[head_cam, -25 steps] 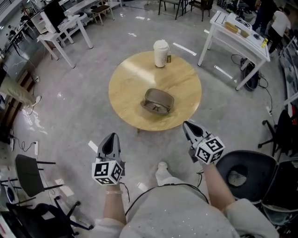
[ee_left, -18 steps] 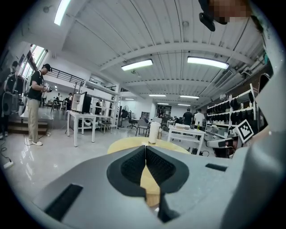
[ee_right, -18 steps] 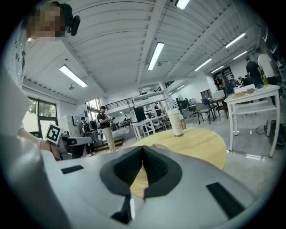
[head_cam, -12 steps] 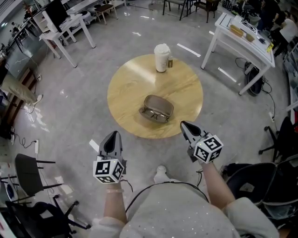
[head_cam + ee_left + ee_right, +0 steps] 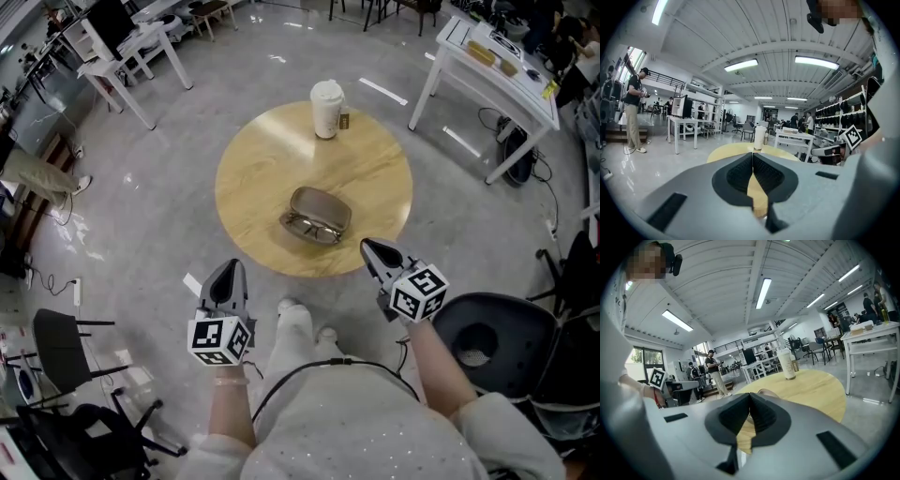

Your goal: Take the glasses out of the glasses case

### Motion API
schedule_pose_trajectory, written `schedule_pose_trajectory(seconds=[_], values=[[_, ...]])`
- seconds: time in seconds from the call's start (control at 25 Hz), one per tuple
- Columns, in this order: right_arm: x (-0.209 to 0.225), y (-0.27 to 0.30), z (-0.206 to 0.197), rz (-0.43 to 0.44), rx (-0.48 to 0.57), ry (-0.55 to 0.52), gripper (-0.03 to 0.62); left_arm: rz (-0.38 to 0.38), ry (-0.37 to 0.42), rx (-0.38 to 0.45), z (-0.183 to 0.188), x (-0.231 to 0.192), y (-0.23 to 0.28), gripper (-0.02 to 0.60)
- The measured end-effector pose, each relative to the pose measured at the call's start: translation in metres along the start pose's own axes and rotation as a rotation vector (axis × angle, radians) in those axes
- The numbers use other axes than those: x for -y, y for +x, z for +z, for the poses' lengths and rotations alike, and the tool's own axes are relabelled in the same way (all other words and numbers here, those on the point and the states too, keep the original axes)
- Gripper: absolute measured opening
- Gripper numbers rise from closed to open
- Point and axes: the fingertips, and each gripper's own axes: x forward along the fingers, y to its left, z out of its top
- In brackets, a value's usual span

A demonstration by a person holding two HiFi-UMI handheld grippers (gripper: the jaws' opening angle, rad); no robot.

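An open grey-brown glasses case [image 5: 320,208] lies at the middle of the round wooden table [image 5: 262,164], with the glasses [image 5: 314,229] resting in its near half. Both grippers hover short of the table's near edge, apart from the case. My left gripper [image 5: 228,266] is shut and empty, its pads meeting [image 5: 752,159]. My right gripper [image 5: 367,245] is shut on nothing as well [image 5: 750,398]. The case's top [image 5: 767,392] peeks just over the right jaws.
A white lidded cup [image 5: 325,108] stands at the table's far edge. White desks [image 5: 488,58] [image 5: 131,52] stand beyond it, a black chair [image 5: 487,342] at my right, another chair [image 5: 61,347] at my left. A person [image 5: 633,110] stands far left.
Both grippers have come a little closer to the table's near edge, still shut. A leg of the person holding them has stepped forward between them.
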Motion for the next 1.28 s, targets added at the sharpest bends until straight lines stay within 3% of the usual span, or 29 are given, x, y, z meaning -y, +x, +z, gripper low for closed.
schedule_pose_trajectory(seconds=[0.76,1.28], values=[[0.006,0.055,-0.007,-0.002,-0.129,-0.016,0.006,-0.089,-0.005,-0.03,0.013,-0.028,0.068,0.006],[0.004,0.09,-0.023,0.025,-0.297,-0.116,0.042,-0.132,-0.027,-0.078,0.0,-0.045,0.101,0.005]])
